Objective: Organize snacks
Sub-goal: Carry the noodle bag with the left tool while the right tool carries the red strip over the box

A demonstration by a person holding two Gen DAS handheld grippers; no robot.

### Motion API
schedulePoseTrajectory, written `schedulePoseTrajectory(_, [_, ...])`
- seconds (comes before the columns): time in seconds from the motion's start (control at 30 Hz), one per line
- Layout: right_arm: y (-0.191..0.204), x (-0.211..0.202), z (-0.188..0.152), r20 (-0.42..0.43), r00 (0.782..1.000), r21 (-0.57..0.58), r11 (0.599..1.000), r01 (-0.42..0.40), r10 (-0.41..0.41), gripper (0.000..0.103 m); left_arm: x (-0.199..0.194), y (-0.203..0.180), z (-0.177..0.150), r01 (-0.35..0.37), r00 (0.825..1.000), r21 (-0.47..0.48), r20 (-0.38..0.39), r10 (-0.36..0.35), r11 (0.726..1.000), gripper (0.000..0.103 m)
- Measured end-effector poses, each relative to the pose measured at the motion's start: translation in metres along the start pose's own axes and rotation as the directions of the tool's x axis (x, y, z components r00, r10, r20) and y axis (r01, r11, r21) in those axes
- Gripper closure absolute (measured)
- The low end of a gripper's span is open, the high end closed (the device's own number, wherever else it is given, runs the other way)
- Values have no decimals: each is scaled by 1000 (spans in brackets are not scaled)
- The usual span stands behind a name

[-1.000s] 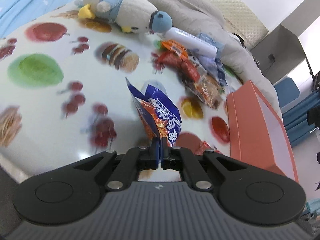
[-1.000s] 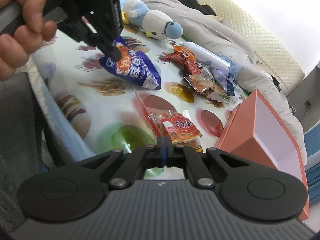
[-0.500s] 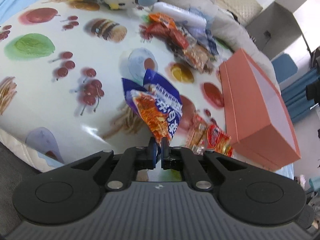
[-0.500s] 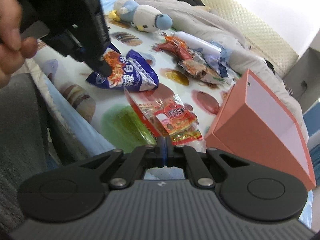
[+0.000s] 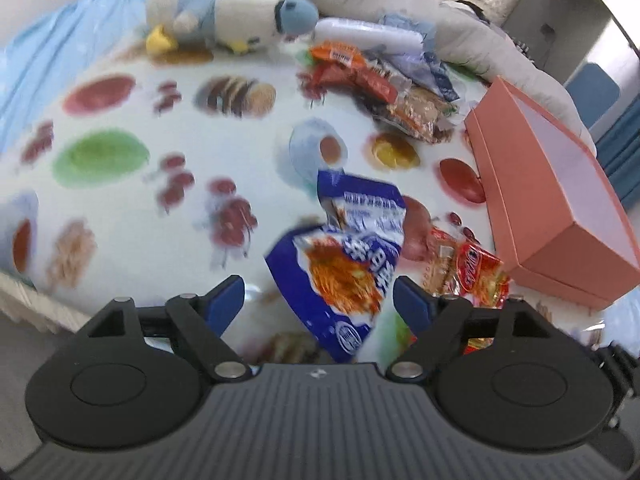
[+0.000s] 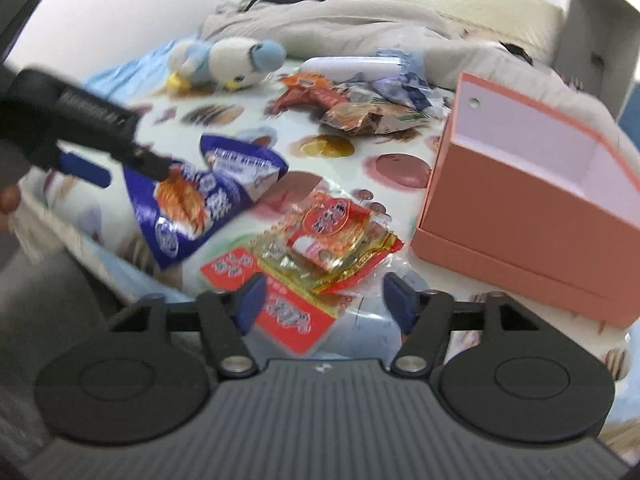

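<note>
2 grippers hang over the near edge of a bed spread with a fruit-print sheet (image 5: 120,208), and both sets of jaws are opening. The left gripper (image 5: 318,300) has its jaws spread wide with the blue snack bag (image 5: 348,264) between them; the pads do not appear to press it, though blur makes the contact hard to read. The right gripper (image 6: 324,300) is likewise wide apart above the red packets (image 6: 320,240), gripping nothing. In the right wrist view the blue snack bag lies just left of the red packets, with one tip of the left gripper over its near-left corner.

An orange box (image 6: 520,216) stands open at the right, just beside the red packets, and looks like the place the snacks should go. A further pile of snacks (image 5: 400,92) lies at the far side, near a plush toy (image 5: 224,16) and a white tube (image 5: 360,32).

The risk, as I judge it: both bags sit close to the near edge of the bed, outside the box, so a loose bag could slide off the slick sheet. The soft bedding may also sag under a regrasp, and crinkly film can slip from the pads.
</note>
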State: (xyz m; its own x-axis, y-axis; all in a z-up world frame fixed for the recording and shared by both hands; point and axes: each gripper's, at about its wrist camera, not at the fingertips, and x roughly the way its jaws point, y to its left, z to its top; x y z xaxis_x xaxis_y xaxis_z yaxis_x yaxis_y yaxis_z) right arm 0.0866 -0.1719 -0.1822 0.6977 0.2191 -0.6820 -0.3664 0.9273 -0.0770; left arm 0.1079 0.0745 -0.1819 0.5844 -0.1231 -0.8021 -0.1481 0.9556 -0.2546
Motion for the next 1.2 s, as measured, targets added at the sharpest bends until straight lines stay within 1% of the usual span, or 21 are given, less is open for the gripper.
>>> schedulePoseTrajectory(0.07, [-5, 4, 2, 12, 1000, 51, 999, 3, -3, 23, -1, -2, 7, 20, 1000, 43, 4, -21, 999, 18])
schedulePoseTrajectory(0.13, [-10, 9, 5, 17, 1000, 87, 996, -6, 4, 23, 0, -7, 13, 44, 999, 87, 11, -46, 995, 13])
schedulePoseTrajectory(0.17, [-13, 13, 6, 19, 1000, 107, 994, -6, 4, 22, 2, -10, 16, 52, 998, 105, 15, -54, 993, 9])
schedulePoseTrajectory(0.2, [-16, 17, 6, 20, 1000, 133, 991, -4, 2, 22, 4, -14, 19, 54, 998, 121, 17, -57, 991, 8])
schedulePoseTrajectory(0.27, [-27, 28, 3, 13, 1000, 217, 976, -10, 7, 22, 14, -21, 25, 28, 999, 149, 16, -31, 988, 7])
schedulePoseTrajectory(0.33, [-38, 38, -1, -25, 999, 300, 954, -10, 19, 22, 30, -28, 30, 28, 1000, 176, -15, -26, 984, 7])
schedulePoseTrajectory(0.37, [-43, 42, -4, -27, 999, 334, 943, -17, 28, 22, 37, -29, 31, 28, 999, 180, -29, -23, 983, 7])
schedulePoseTrajectory(0.43, [-50, 50, -8, -35, 999, 375, 927, -6, 21, 22, 52, -32, 32, 19, 999, 186, -46, -11, 982, 7])
schedulePoseTrajectory(0.5, [-54, 54, -11, -33, 999, 405, 914, -14, 30, 23, 62, -32, 31, 23, 998, 191, -58, -12, 981, 7])
schedulePoseTrajectory(0.6, [-57, 54, -11, 12, 999, 426, 903, -51, 51, 23, 71, -32, 28, 17, 998, 194, -67, -4, 981, 7])
schedulePoseTrajectory(0.63, [-58, 55, -12, 20, 998, 436, 898, -60, 57, 26, 73, -32, 27, 19, 998, 199, -65, -6, 980, 7])
schedulePoseTrajectory(0.73, [-60, 56, -11, 56, 997, 462, 884, -67, 46, 27, 80, -35, 25, 22, 998, 238, -65, -6, 971, 7])
schedulePoseTrajectory(0.9, [-58, 70, -7, 19, 1000, 485, 874, -31, 25, 27, 86, -41, 24, 11, 998, 281, -66, 8, 960, 8])
schedulePoseTrajectory(0.97, [-57, 73, -6, 25, 999, 486, 873, -38, 30, 27, 87, -42, 22, 13, 998, 284, -62, 5, 959, 8])
schedulePoseTrajectory(1.03, [-54, 77, -4, 22, 999, 467, 883, -42, 35, 27, 90, -42, 20, 14, 998, 278, -70, 5, 960, 12])
schedulePoseTrajectory(1.07, [-52, 78, -3, 13, 1000, 444, 896, -30, 27, 27, 93, -42, 20, 16, 997, 269, -82, 6, 963, 18])
schedulePoseTrajectory(1.13, [-44, 82, 1, -7, 1000, 378, 926, -15, 19, 30, 96, -41, 18, 28, 995, 243, -98, -4, 970, 21])
schedulePoseTrajectory(1.17, [-41, 83, 3, -9, 1000, 352, 936, -20, 24, 36, 97, -40, 17, 29, 995, 233, -97, -6, 972, 22])
schedulePoseTrajectory(1.2, [-41, 83, 4, -5, 999, 355, 934, -33, 38, 44, 97, -40, 17, 29, 996, 229, -94, -8, 973, 23])
